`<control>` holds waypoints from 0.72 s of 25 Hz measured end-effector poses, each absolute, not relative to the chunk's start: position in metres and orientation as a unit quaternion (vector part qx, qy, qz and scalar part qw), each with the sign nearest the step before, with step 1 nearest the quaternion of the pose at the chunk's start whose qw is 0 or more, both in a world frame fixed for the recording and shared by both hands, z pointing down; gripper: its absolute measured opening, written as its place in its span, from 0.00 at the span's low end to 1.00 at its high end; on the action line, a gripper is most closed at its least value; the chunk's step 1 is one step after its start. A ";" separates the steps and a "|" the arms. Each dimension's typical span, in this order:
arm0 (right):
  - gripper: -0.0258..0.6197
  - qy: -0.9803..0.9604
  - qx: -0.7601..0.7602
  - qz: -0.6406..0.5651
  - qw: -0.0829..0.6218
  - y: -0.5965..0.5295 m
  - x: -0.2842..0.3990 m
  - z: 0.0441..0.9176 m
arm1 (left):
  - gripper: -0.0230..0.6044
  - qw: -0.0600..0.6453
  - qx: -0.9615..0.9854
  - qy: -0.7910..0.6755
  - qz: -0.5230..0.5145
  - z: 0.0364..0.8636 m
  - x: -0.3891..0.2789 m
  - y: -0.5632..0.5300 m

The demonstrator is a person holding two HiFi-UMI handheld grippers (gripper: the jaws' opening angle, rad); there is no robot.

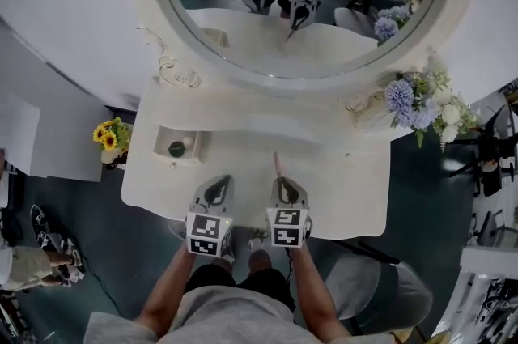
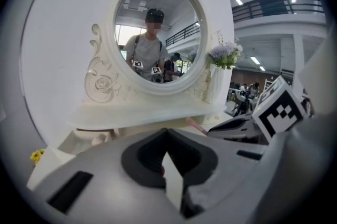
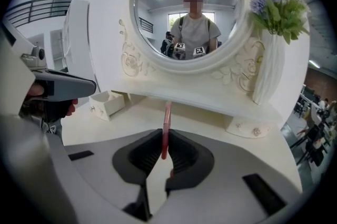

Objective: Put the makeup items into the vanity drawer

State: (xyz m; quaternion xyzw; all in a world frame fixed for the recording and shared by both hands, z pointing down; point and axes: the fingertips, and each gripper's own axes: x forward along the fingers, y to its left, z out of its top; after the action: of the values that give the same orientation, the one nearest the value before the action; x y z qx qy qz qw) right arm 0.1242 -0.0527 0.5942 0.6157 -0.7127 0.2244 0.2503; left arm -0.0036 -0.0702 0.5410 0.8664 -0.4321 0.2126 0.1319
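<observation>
The right hand-held gripper is nearly closed, pinching a thin pink makeup stick by its near end. The stick juts forward, probably so it can be tipped into the open drawer, which sits well off to the stick's left on the counter. The left hand-held gripper, nearer the drawer, is closed and looks empty.

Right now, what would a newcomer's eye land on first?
The big round mirror at the back of the white vanity, reflecting the person and both grippers. Next, the right gripper, shut on a slim pink stick over the tabletop, beside the left gripper. At the left, a small open drawer holds a dark green round item.
</observation>
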 end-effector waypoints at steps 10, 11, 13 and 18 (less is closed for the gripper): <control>0.11 -0.797 0.529 0.160 0.243 -0.100 0.028 0.552 | 0.04 0.137 0.813 -0.534 0.186 0.514 -0.093 -0.083; 0.11 -0.805 0.519 0.155 0.243 -0.102 0.017 0.549 | 0.04 0.137 0.808 -0.543 0.182 0.512 -0.102 -0.083; 0.11 -0.818 0.501 0.145 0.243 -0.106 -0.004 0.545 | 0.04 0.138 0.798 -0.558 0.179 0.509 -0.120 -0.082; 0.11 -0.851 0.446 0.123 0.249 -0.121 -0.054 0.541 | 0.04 0.147 0.770 -0.598 0.168 0.508 -0.161 -0.085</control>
State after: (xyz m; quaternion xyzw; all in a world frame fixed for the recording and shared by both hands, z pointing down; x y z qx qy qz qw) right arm -0.0536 -0.1211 0.5413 0.4461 -0.8508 0.1233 0.2488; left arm -0.1614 -0.0848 0.5076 0.7698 -0.5978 0.1683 0.1473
